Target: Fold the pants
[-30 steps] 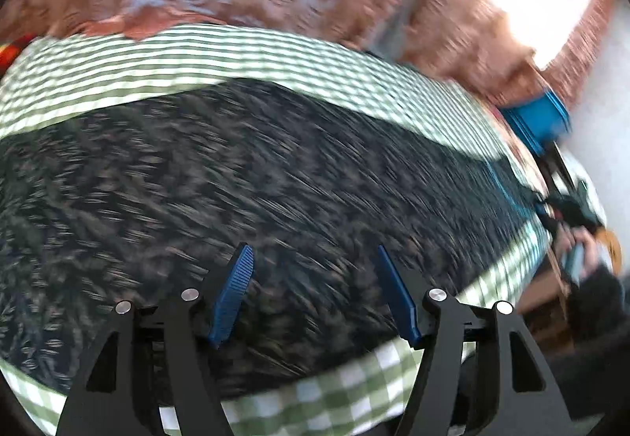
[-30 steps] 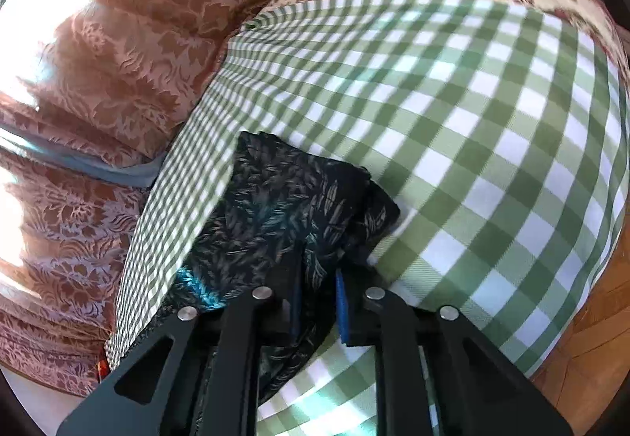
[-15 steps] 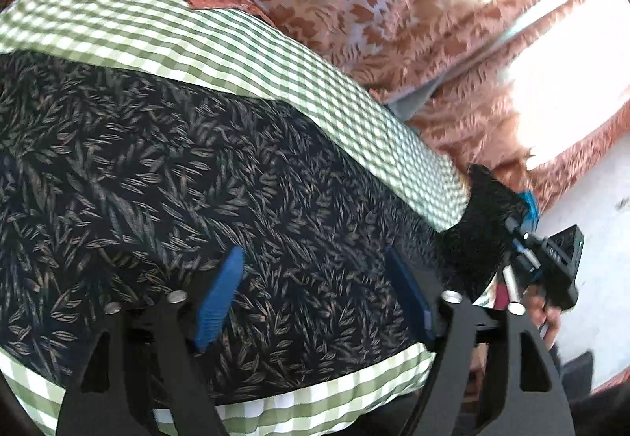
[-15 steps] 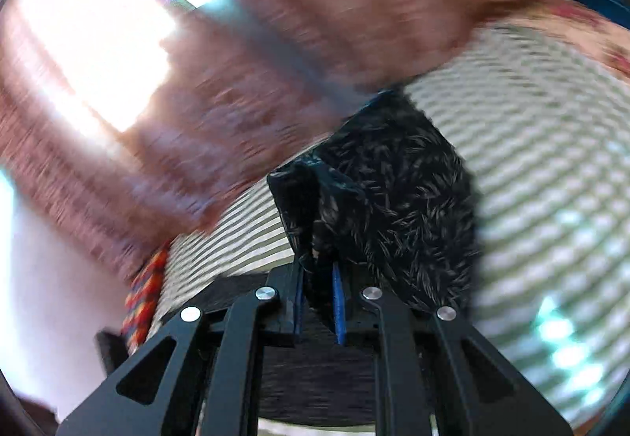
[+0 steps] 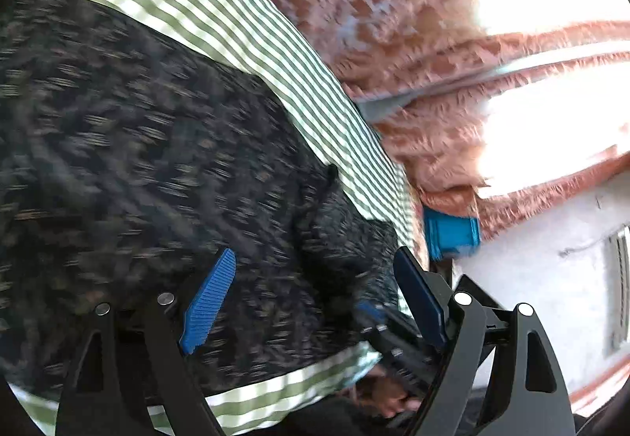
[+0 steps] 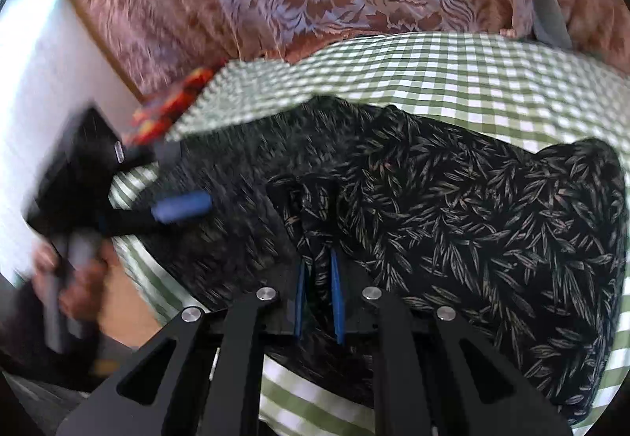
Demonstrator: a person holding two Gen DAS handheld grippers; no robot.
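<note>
one pair of dark leaf-print pants [image 6: 453, 207] lies spread on the green checked cloth [image 6: 492, 74]. right hand-held gripper [image 6: 317, 294] pinches a fold of it; left hand-held gripper [image 5: 315, 302], just widened, hovers spread above the fabric, pinching nothing.

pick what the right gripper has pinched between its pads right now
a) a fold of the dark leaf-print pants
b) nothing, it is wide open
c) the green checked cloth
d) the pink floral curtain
a: in the right wrist view the right gripper has its blue pads nearly together on a bunched fold of the dark leaf-print pants, which lie on the green checked cloth.
</note>
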